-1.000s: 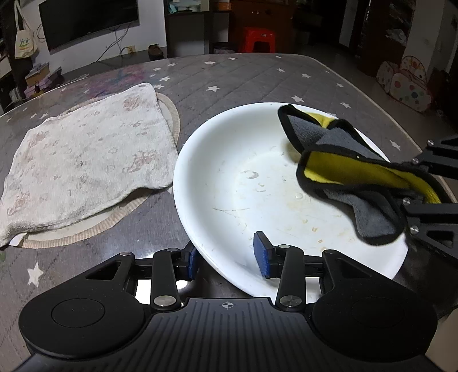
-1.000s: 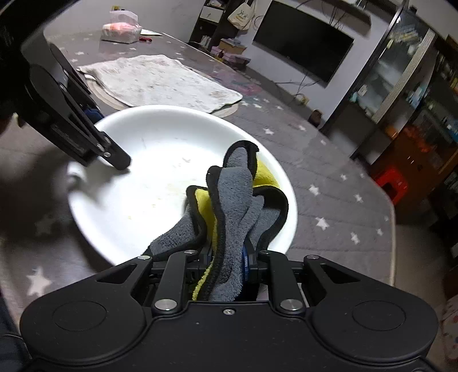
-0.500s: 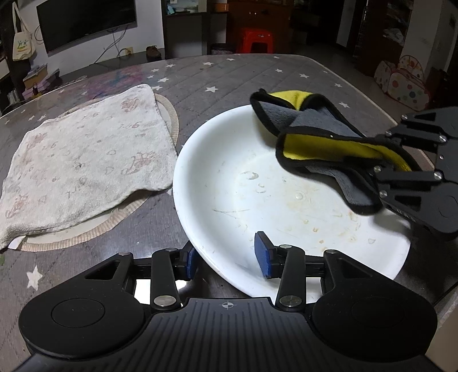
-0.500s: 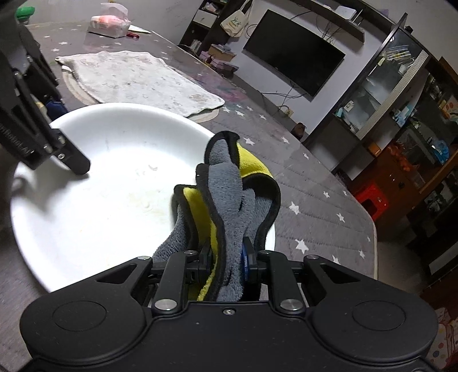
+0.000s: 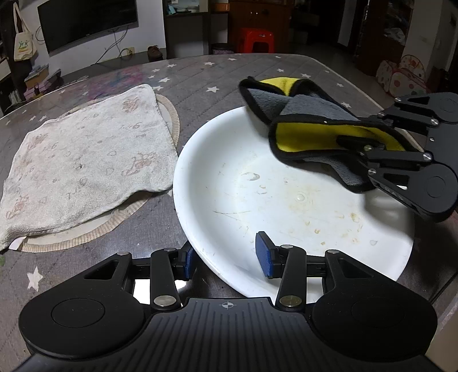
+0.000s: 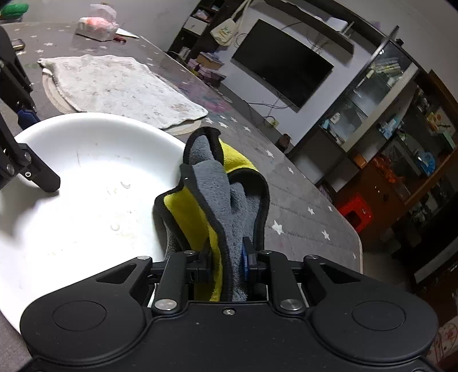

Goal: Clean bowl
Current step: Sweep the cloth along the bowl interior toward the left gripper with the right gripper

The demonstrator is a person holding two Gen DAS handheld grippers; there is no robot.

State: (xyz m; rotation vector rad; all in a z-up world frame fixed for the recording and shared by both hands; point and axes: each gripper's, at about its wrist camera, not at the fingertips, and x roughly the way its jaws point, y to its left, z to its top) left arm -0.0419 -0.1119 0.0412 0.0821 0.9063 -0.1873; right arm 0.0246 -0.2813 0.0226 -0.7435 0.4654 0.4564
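A wide white bowl (image 5: 234,183) with yellowish smears and water drops sits on the grey star-patterned table; it also shows in the right wrist view (image 6: 86,160). My left gripper (image 5: 226,259) has its jaws around the bowl's near rim, one blue pad inside and one outside, shut on it. My right gripper (image 6: 227,261) is shut on a grey and yellow cloth (image 6: 217,194) with black edging. In the left wrist view the cloth (image 5: 303,114) hangs above the bowl's far right rim, held by the right gripper (image 5: 357,151).
A stained white towel (image 5: 83,163) lies on a round mat (image 5: 169,114) left of the bowl. A tissue pack (image 6: 97,25) lies far back on the table. The table's edge (image 6: 357,246) runs at the right, with a red stool (image 6: 355,214) beyond.
My right gripper has lifted the cloth up and toward the far side of the bowl, out of the bowl's bottom. The left gripper and bowl have stayed put.
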